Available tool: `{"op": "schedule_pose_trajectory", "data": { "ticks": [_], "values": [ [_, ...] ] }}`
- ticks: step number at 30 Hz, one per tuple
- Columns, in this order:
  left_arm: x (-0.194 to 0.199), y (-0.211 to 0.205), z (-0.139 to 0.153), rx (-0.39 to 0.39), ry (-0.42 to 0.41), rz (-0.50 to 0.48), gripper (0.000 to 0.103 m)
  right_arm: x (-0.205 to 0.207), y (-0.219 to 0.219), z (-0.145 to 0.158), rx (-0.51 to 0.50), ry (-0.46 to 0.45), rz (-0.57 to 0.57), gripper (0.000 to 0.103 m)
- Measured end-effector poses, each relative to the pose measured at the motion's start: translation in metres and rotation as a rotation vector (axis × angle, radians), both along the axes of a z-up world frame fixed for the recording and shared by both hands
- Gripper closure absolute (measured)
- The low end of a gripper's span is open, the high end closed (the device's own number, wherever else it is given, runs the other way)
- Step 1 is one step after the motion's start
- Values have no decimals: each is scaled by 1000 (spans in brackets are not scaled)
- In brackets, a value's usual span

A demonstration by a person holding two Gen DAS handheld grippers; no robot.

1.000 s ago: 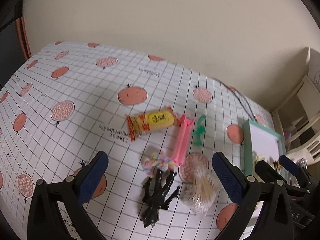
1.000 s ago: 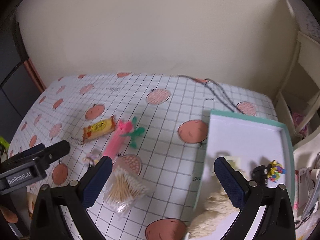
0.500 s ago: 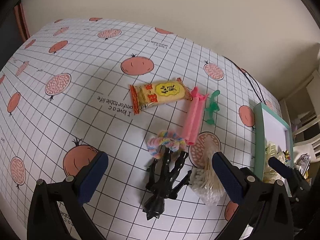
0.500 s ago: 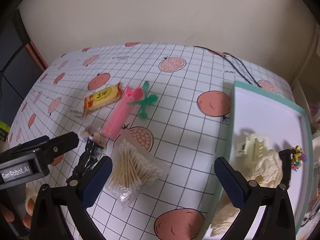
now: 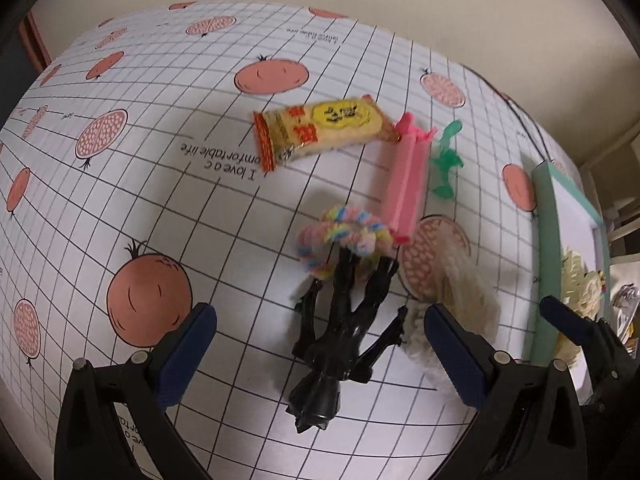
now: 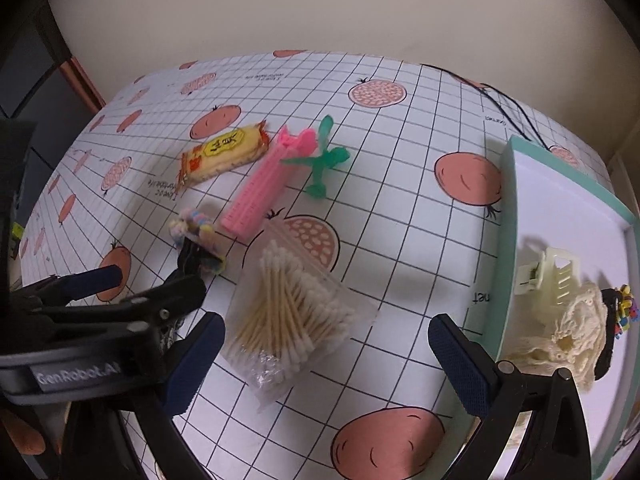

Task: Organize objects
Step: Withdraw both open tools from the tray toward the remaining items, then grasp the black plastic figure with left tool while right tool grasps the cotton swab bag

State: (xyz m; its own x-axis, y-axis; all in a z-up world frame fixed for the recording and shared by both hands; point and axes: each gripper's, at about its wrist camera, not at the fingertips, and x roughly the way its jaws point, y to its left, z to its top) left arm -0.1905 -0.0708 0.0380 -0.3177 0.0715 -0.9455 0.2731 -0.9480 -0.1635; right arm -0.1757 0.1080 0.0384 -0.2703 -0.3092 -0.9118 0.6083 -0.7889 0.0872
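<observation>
six loose items cluster mid-counter [image 5: 160,208], three more in the tray [image 6: 560,200] at its right edge; both grippers' jaws wide, empty.

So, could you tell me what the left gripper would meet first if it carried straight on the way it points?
Most likely the black figure, lying between the open fingers of the left gripper; depth is hard to judge through the fisheye.

- Left wrist view looks steeply down from close above the desk [image 5: 168,208], over the black figure [image 5: 340,332].
- Right wrist view sits further right, tilted down over the cotton swab bag [image 6: 292,320] and the tray [image 6: 508,248].
- Both share the snack packet [image 5: 324,130] and pink comb [image 5: 406,184].
</observation>
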Motion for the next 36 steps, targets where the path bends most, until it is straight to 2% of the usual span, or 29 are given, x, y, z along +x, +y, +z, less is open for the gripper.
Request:
{"op": "schedule_pose_trajectory", "data": {
  "ticks": [8, 10, 16, 24, 28, 36],
  "values": [
    [1, -1, -10, -7, -33, 1, 1, 4, -7, -10, 23, -9, 21, 0],
    [1, -1, -12, -6, -39, -2, 6, 5, -8, -12, 30, -10, 25, 0],
    [2, -1, -15, -6, -55, -5, 11, 6, -12, -17, 39, -16, 33, 0],
    [3, 2, -16, -42, -62, -23, 12, 9, -16, -24, 64, -14, 40, 0],
    [4, 1, -14, -76, -64, -25, 22, 11, -18, -27, 77, -12, 45, 0],
    [5, -1, -12, -101, -64, -40, 26, 13, -21, -29, 87, -7, 46, 0]
  ]
}}
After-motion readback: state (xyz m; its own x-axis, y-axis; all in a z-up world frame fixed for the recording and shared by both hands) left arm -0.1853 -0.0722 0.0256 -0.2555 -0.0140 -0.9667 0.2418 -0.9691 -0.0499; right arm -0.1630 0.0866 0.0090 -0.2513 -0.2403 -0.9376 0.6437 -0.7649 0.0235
